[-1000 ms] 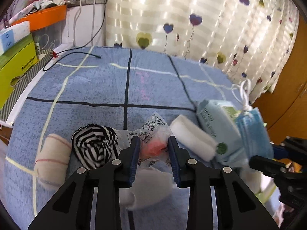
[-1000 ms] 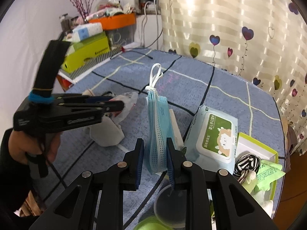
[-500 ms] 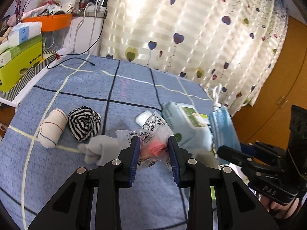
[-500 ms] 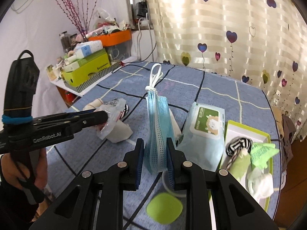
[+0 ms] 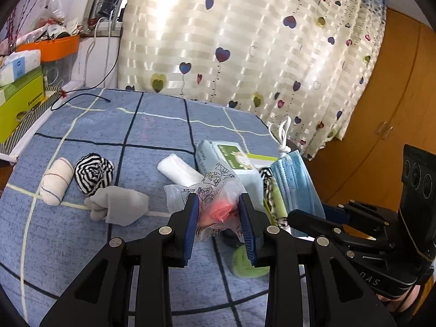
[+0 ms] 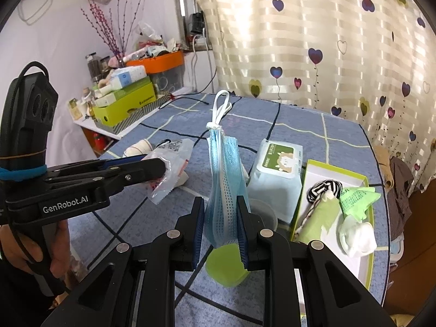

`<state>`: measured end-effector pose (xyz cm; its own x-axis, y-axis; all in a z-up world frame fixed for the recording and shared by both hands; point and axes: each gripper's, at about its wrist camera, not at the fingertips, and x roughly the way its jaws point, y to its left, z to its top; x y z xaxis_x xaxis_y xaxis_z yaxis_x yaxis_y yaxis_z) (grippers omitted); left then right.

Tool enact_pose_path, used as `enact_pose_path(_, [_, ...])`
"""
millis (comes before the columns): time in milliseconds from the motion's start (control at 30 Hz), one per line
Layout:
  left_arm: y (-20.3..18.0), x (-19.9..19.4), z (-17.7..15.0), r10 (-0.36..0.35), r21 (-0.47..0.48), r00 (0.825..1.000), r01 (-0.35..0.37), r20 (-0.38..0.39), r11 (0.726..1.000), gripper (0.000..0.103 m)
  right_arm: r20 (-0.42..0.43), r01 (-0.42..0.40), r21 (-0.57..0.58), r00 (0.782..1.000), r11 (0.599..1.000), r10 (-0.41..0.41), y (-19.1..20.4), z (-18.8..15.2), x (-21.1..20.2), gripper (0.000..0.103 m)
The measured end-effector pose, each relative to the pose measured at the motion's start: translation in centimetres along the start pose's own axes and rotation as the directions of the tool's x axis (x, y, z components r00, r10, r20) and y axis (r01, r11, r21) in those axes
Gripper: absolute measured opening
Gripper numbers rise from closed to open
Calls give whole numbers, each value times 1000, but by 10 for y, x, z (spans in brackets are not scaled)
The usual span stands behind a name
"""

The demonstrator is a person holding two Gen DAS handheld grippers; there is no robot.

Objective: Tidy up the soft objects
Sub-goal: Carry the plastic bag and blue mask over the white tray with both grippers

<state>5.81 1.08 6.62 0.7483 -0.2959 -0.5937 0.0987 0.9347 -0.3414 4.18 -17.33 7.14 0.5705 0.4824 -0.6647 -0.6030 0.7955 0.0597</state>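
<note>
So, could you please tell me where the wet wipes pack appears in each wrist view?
Left wrist view: the wet wipes pack lies right of centre, behind the plastic packet held in the left gripper.
Right wrist view: the pack lies right of centre, beside the green tray.
Shared landmark: the blue face masks.

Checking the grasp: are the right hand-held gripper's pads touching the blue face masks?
Touching. The right wrist view shows the right hand-held gripper with both pads pressed against the blue face masks.
</note>
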Motion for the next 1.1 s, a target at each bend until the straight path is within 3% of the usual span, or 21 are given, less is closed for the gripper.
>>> enact_pose_path(533, [-45, 7, 1, -19, 57, 1000, 19, 2, 998, 31, 43, 23, 56, 999, 998, -25, -31, -14, -28, 21])
enact_pose_path(1100, [-87, 37, 0, -66, 110, 996, 72, -56, 991, 31, 44, 63, 134, 997, 989, -69, -73, -32, -43, 21])
